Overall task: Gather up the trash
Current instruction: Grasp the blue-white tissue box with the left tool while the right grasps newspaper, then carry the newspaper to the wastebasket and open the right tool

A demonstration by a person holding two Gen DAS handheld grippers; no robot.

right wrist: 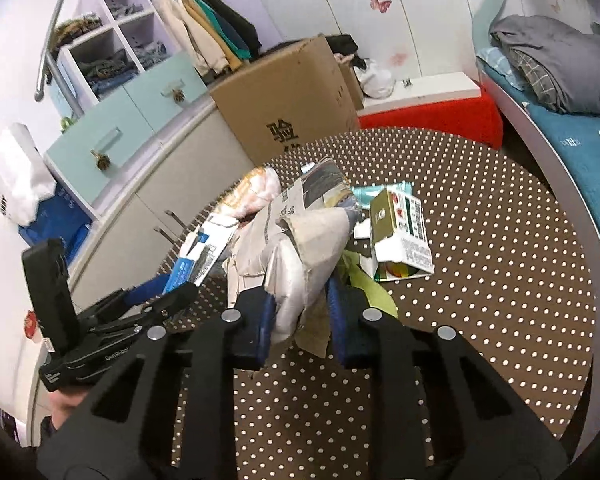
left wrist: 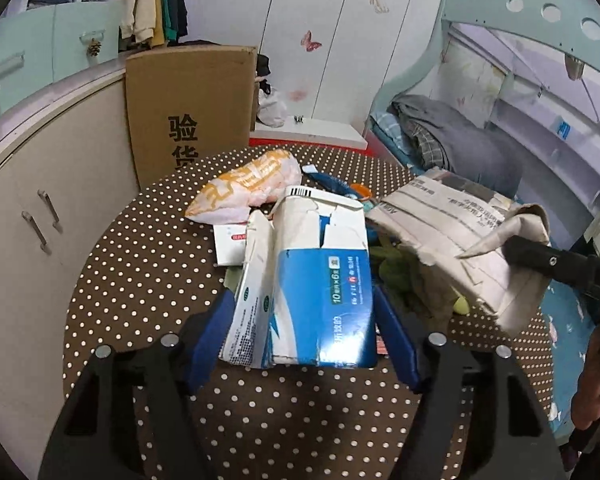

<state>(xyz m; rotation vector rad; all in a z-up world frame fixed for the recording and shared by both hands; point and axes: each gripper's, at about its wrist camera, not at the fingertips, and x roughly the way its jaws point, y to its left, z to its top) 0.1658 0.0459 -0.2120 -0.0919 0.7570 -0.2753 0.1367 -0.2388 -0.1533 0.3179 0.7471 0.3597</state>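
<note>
Blue-and-white, the torn box sits between the left gripper's blue pads, which press its two sides, above the dotted table. Only the left view shows its printed face; in the right view it is a sliver behind the left gripper. Behind it lie an orange-and-white bag and a flat white packet, half covered. Right of the box, crumpled newspaper is pinched by the right gripper, jaws close together on the wad. The left view shows just one dark finger there and part of a hand, cut off. Only the right view shows the green-and-white carton lying open-ended beside the paper. Green scraps under the pile are hard to make out.
</note>
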